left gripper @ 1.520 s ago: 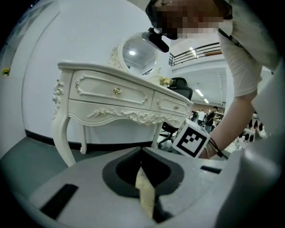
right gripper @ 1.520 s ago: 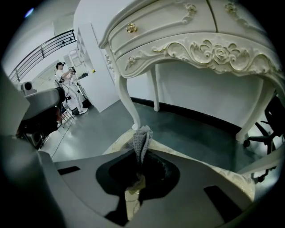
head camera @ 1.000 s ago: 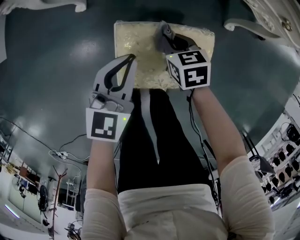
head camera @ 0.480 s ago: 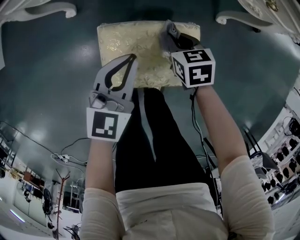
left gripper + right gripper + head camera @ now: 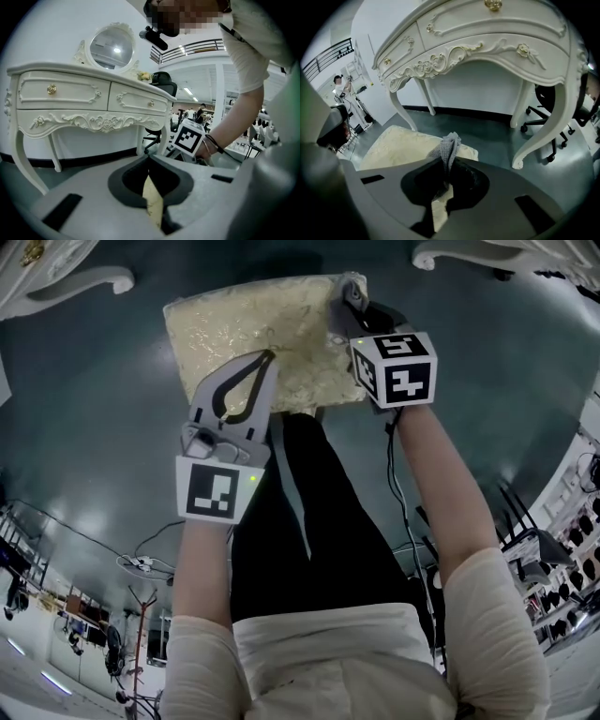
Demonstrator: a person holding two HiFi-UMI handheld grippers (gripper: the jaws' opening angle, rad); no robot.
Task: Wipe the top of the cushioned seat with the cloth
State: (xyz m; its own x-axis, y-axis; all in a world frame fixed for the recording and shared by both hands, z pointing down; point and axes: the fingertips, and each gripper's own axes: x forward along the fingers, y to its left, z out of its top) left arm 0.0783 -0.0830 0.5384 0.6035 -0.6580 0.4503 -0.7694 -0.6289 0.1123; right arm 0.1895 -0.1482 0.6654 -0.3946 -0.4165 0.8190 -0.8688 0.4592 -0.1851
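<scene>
Grey cloth (image 5: 450, 143) is pinched in the right gripper (image 5: 350, 298) at the far right corner of the cushioned seat (image 5: 244, 329), whose long axis runs off to the left. The left gripper (image 5: 266, 357), jaws closed on nothing, hangs over the seat's near edge, so a leftward sweep suits the right.

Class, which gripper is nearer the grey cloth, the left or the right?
Right. The right gripper pinches the grey cloth between its fingers at the cushioned seat's far right corner; the left gripper, shut, is over its near edge, apart from the cloth.
</scene>
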